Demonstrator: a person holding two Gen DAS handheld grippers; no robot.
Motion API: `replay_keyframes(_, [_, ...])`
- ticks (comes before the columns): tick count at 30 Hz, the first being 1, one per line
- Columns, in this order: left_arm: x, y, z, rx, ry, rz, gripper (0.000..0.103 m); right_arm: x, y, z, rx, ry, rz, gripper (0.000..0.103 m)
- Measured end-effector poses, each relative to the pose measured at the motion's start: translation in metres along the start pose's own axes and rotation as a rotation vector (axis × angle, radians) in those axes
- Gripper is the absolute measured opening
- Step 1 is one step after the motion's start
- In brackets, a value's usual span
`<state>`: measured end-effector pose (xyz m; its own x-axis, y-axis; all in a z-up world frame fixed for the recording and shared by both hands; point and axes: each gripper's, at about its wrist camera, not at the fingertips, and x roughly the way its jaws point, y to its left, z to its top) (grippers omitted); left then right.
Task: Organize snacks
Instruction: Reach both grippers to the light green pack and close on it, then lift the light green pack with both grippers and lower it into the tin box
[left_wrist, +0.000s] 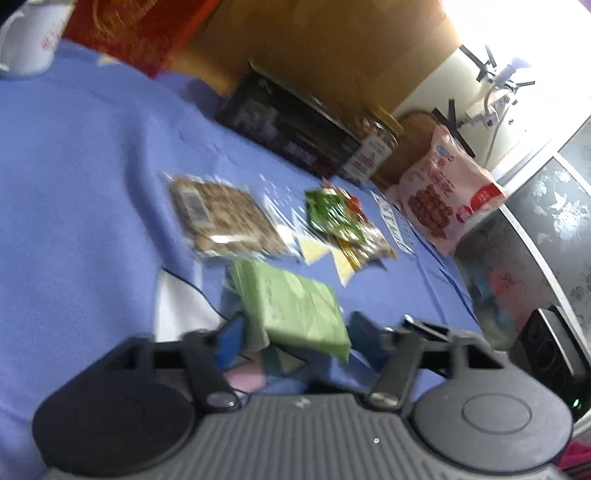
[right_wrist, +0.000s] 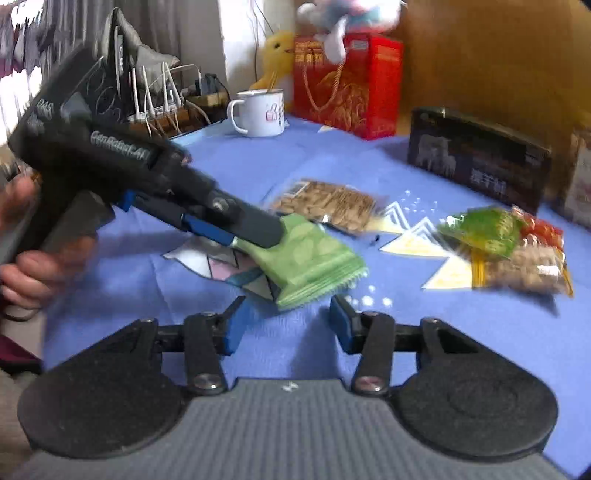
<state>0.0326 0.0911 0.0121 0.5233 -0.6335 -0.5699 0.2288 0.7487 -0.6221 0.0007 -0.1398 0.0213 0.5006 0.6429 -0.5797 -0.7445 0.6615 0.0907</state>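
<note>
Two grippers in view. Left gripper: closed on one end of a green snack packet, which sticks out past its fingertips, lifted just above the blue cloth-covered surface. In the left wrist view the same packet lies between the blue finger pads, filling the gap. A hand grips the left gripper's handle.

Right gripper: jaws wide apart, nothing between them; the green packet's crimped free end sits just ahead of its fingertips, not touching.

Other snacks on the surface, ahead of the right gripper:
- clear bag of nuts, beyond the green packet, flat.
- mixed pile of small packets, green, red and clear, ahead and to the right, well apart from the green packet.
- pink snack bag, seen only in the left wrist view, far ahead and right of the left gripper, leaning up at the surface's edge.

Far side of the surface: black box, red gift bag, white enamel mug. Both views motion-blurred; label text unreadable.
</note>
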Motion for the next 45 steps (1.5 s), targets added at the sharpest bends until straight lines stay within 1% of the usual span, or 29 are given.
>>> replay_keyframes(2, [0.003, -0.007, 0.001, 0.021, -0.010, 0.030, 0.051, 0.005, -0.001, 0.005, 0.004, -0.002, -0.017, 0.036])
replay_keyframes(3, [0.004, -0.011, 0.002, 0.039, -0.010, 0.039, 0.051, 0.004, -0.003, 0.006, 0.007, -0.020, -0.033, 0.032])
replay_keyframes(6, [0.009, -0.019, 0.008, 0.053, -0.013, 0.014, 0.051, -0.001, -0.017, 0.009, 0.059, -0.058, -0.055, 0.032])
replay_keyframes(9, [0.015, -0.029, 0.015, 0.100, -0.025, 0.008, 0.051, -0.009, -0.019, 0.008, 0.061, -0.077, -0.083, 0.032])
replay_keyframes(10, [0.018, -0.032, 0.017, 0.111, -0.027, 0.002, 0.051, -0.009, -0.020, 0.009, 0.059, -0.077, -0.086, 0.032])
replay_keyframes(12, [0.028, -0.036, 0.021, 0.112, -0.005, -0.032, 0.051, -0.007, -0.024, 0.008, 0.065, -0.068, -0.072, 0.029])
replay_keyframes(15, [0.037, -0.040, 0.020, 0.130, 0.020, -0.019, 0.051, -0.003, -0.020, 0.006, 0.045, -0.052, -0.084, 0.029])
replay_keyframes(17, [0.035, -0.039, 0.018, 0.139, 0.021, -0.015, 0.052, -0.001, -0.020, 0.004, 0.030, -0.029, -0.087, 0.029])
replay_keyframes(19, [0.026, -0.034, 0.019, 0.130, 0.004, -0.008, 0.056, -0.004, -0.024, 0.000, 0.028, -0.011, -0.072, 0.029])
replay_keyframes(23, [0.005, -0.014, 0.023, 0.051, -0.023, -0.042, 0.065, -0.024, -0.036, -0.005, 0.053, 0.002, -0.015, 0.031])
replay_keyframes(24, [0.002, -0.009, 0.022, 0.031, -0.021, -0.051, 0.066, -0.029, -0.040, -0.006, 0.057, 0.001, -0.008, 0.032])
replay_keyframes(25, [0.002, -0.008, 0.024, 0.021, -0.018, -0.055, 0.066, -0.034, -0.043, -0.006, 0.062, -0.006, -0.010, 0.033])
replay_keyframes(26, [0.002, -0.007, 0.024, 0.015, -0.011, -0.062, 0.066, -0.039, -0.046, -0.007, 0.066, -0.017, -0.020, 0.039])
replay_keyframes(27, [0.004, -0.008, 0.025, 0.014, -0.004, -0.067, 0.066, -0.043, -0.049, -0.006, 0.067, -0.028, -0.035, 0.046])
replay_keyframes(28, [0.008, -0.009, 0.027, 0.015, 0.003, -0.068, 0.066, -0.045, -0.053, -0.006, 0.065, -0.036, -0.050, 0.049])
replay_keyframes(29, [0.013, -0.011, 0.028, 0.017, 0.014, -0.066, 0.069, -0.044, -0.056, -0.005, 0.061, -0.036, -0.067, 0.052])
replay_keyframes(31, [0.024, -0.016, 0.028, 0.023, 0.030, -0.053, 0.071, -0.038, -0.061, -0.003, 0.051, -0.021, -0.080, 0.052])
replay_keyframes(32, [0.030, -0.017, 0.027, 0.027, 0.040, -0.042, 0.071, -0.034, -0.063, -0.001, 0.051, -0.016, -0.069, 0.052])
replay_keyframes(33, [0.037, -0.017, 0.027, 0.028, 0.053, -0.024, 0.068, -0.027, -0.065, 0.000, 0.062, -0.005, -0.044, 0.052])
replay_keyframes(34, [0.040, -0.018, 0.026, 0.032, 0.041, -0.022, 0.063, -0.021, -0.067, 0.000, 0.071, 0.007, -0.024, 0.051])
replay_keyframes(35, [0.043, -0.019, 0.027, 0.031, 0.049, -0.021, 0.047, -0.012, -0.067, 0.001, 0.073, 0.022, -0.006, 0.050])
replay_keyframes(36, [0.047, -0.020, 0.030, 0.023, 0.077, -0.033, 0.040, -0.005, -0.065, 0.002, 0.062, 0.021, 0.003, 0.041])
replay_keyframes(37, [0.050, -0.023, 0.034, 0.021, 0.088, -0.016, 0.040, -0.003, -0.062, 0.004, 0.045, 0.008, -0.007, 0.040])
replay_keyframes(39, [0.048, -0.033, 0.050, 0.077, 0.073, 0.030, 0.040, 0.002, -0.060, 0.016, 0.017, 0.001, -0.041, 0.039])
replay_keyframes(42, [0.041, -0.049, 0.082, 0.141, 0.024, 0.031, 0.040, -0.001, -0.070, 0.038, 0.012, -0.072, -0.074, 0.039])
replay_keyframes(45, [0.047, -0.064, 0.118, 0.209, -0.035, 0.025, 0.040, -0.003, -0.087, 0.063, 0.016, -0.153, -0.132, 0.039])
